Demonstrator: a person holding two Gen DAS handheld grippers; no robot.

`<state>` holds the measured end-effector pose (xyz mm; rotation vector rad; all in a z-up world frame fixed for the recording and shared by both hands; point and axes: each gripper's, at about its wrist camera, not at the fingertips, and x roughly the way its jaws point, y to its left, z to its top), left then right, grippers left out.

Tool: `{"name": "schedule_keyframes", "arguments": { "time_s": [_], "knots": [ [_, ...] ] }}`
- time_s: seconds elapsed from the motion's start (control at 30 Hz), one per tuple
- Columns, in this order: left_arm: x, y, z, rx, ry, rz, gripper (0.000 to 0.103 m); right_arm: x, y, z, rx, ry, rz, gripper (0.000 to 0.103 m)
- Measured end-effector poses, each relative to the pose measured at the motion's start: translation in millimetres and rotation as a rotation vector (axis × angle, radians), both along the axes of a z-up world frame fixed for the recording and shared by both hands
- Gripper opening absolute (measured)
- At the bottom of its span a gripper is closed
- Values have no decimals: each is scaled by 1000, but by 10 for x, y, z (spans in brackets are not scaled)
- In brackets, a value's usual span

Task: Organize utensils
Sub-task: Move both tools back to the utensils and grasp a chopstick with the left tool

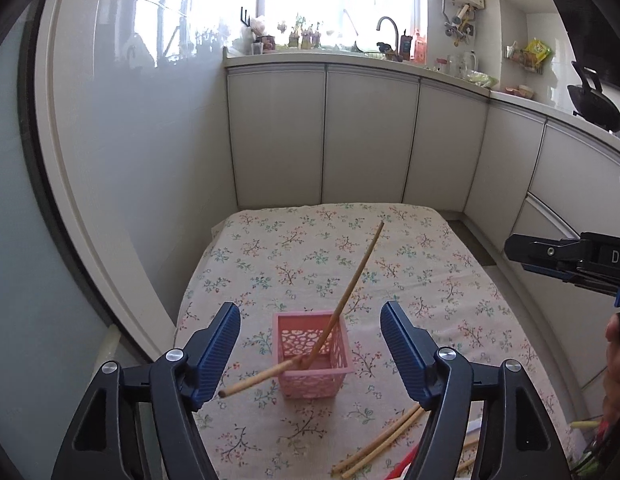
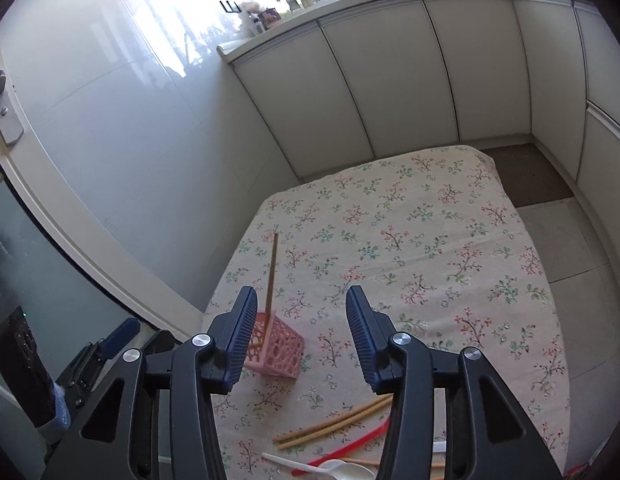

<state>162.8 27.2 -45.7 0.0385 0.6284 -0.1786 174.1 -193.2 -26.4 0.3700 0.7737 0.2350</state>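
Two chopsticks (image 1: 334, 320) in pink basket (image 1: 312, 354) | loose chopsticks (image 2: 334, 426), spoon (image 2: 346, 470) left on tabletop (image 2: 430, 240) | left hand-held gripper (image 1: 310, 356), right hand-held gripper (image 2: 302, 336) both agape, empty

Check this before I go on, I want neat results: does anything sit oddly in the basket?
Yes: the two chopsticks in the pink basket are crossed, one leaning far out over its rim, not upright together.
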Motion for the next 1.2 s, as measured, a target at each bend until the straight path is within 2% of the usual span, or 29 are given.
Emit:
{"name": "schedule_keyframes", "arguments": {
  "time_s": [0.13,0.37,0.57,0.73,1.03,1.13,1.2],
  "knots": [
    [-154,-13,4,35,6,-5,82,-195,-188,-42,-15,47,-12,57],
    [-330,-14,-25,26,64,-30,86,-436,-463,-173,-38,144,-30,62],
    [-371,-187,-195,25,189,-99,86,-528,-702,-445,-35,282,-60,63],
    [-334,-507,-444,30,304,-190,86,-555,-865,-632,-67,355,-107,63],
    [-7,-972,-952,69,460,-251,85,-494,-1066,-981,-31,468,-128,63],
    [164,-1108,-1125,100,483,-266,74,-468,-1133,-1096,-32,498,-138,63],
    [302,-1192,-1253,114,511,-267,51,-439,-1174,-1170,-31,515,-144,63]
  ]
}}
